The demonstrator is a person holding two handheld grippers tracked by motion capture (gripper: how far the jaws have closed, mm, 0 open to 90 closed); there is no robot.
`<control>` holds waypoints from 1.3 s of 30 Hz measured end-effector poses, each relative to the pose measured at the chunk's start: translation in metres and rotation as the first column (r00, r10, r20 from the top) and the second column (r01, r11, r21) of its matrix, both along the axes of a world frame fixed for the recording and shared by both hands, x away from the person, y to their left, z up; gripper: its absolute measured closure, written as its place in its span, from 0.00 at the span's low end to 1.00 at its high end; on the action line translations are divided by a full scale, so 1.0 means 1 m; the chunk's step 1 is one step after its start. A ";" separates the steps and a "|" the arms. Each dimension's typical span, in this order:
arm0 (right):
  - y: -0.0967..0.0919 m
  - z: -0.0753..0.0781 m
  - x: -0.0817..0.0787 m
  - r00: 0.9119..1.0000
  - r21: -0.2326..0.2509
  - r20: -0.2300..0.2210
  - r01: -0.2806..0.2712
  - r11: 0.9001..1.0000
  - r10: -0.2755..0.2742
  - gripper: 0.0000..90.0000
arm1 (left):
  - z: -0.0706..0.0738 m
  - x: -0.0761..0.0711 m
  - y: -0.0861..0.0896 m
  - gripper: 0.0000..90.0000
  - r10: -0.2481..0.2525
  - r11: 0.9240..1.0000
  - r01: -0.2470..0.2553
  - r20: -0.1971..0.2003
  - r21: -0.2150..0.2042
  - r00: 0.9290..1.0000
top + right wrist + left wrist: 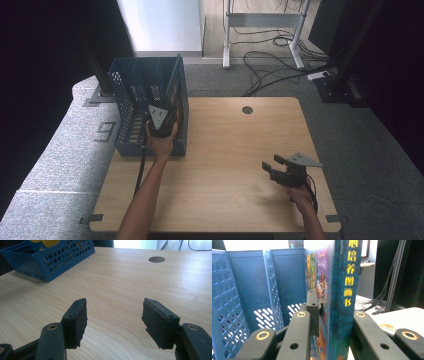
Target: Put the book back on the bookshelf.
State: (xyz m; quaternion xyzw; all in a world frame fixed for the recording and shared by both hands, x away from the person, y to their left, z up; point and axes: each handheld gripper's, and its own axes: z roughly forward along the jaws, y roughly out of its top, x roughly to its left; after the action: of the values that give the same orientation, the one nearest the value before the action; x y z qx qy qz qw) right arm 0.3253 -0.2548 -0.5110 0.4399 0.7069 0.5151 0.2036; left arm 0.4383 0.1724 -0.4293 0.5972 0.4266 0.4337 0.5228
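Now left gripper (pixel 332 322) clamps book (pixel 342 290) at rack (pixel 131 95); right gripper (pixel 115 322) open, idle. Book could snag divider, tip rack.

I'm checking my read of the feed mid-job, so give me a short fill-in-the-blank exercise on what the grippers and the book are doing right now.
1. The left gripper is shut on the teal hardcover picture book, which stands ____ at the blue perforated plastic file rack.
2. The right gripper hovers with its jaws ____ and nothing between them.
3. The lettering on the book's spine is coloured ____.
4. The round hole lies in the light wooden table near its ____ edge.

Missing words: upright; open; yellow; far
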 end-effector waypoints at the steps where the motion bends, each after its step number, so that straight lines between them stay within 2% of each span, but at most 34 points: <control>1: 0.000 0.000 0.000 1.000 0.001 0.001 -0.001 1.000 0.001 0.40 | 0.000 0.001 0.000 0.85 0.000 1.000 0.000 -0.002 0.001 1.000; 8: -0.001 -0.001 0.000 1.000 0.000 -0.010 -0.004 1.000 0.004 0.40 | -0.002 0.001 -0.002 0.83 -0.012 1.000 0.012 0.009 0.015 1.000; 13: -0.001 -0.001 0.001 1.000 0.002 -0.010 -0.004 1.000 0.004 0.40 | -0.005 0.001 -0.004 0.65 -0.018 0.999 0.017 0.008 0.036 1.000; 16: -0.002 -0.002 0.001 1.000 0.002 -0.012 0.000 1.000 0.000 0.40 | -0.005 0.001 -0.002 0.56 -0.019 1.000 0.019 0.002 0.019 1.000; 19: -0.002 -0.003 0.002 1.000 0.002 -0.014 0.000 1.000 0.000 0.40 | -0.004 0.002 0.001 0.49 -0.027 1.000 0.027 -0.023 -0.005 0.999; 20: -0.002 -0.003 0.002 1.000 0.001 -0.016 -0.001 1.000 0.001 0.40 | -0.004 0.003 0.002 0.48 -0.040 0.999 0.039 -0.036 -0.012 0.999; 22: -0.002 -0.004 0.002 1.000 0.000 -0.018 -0.002 1.000 0.002 0.40 | -0.005 0.003 0.003 0.48 -0.047 0.999 0.047 -0.049 0.001 0.998; 27: -0.002 -0.004 0.002 1.000 0.001 -0.018 -0.001 1.000 0.001 0.40 | -0.006 0.002 0.004 0.43 -0.068 0.998 0.069 -0.062 0.005 0.996; 32: -0.003 -0.005 0.004 1.000 0.010 -0.023 0.001 1.000 -0.001 0.40 | -0.005 0.000 0.005 0.41 -0.100 0.995 0.100 -0.087 -0.013 0.991; 35: -0.003 -0.005 0.005 1.000 0.010 -0.022 0.001 1.000 -0.001 0.40 | -0.004 -0.002 0.007 0.39 -0.128 0.992 0.125 -0.107 -0.030 0.986; 39: -0.003 -0.006 0.005 1.000 0.007 -0.027 -0.004 1.000 0.004 0.40 | -0.005 -0.008 0.010 0.38 -0.140 0.990 0.136 -0.116 -0.043 0.983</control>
State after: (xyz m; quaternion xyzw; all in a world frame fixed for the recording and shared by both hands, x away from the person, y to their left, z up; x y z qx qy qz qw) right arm 0.3299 -0.2577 -0.5172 0.4462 0.7088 0.5118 0.1915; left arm 0.4305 0.1820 -0.4342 0.6408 0.4219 0.3529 0.5356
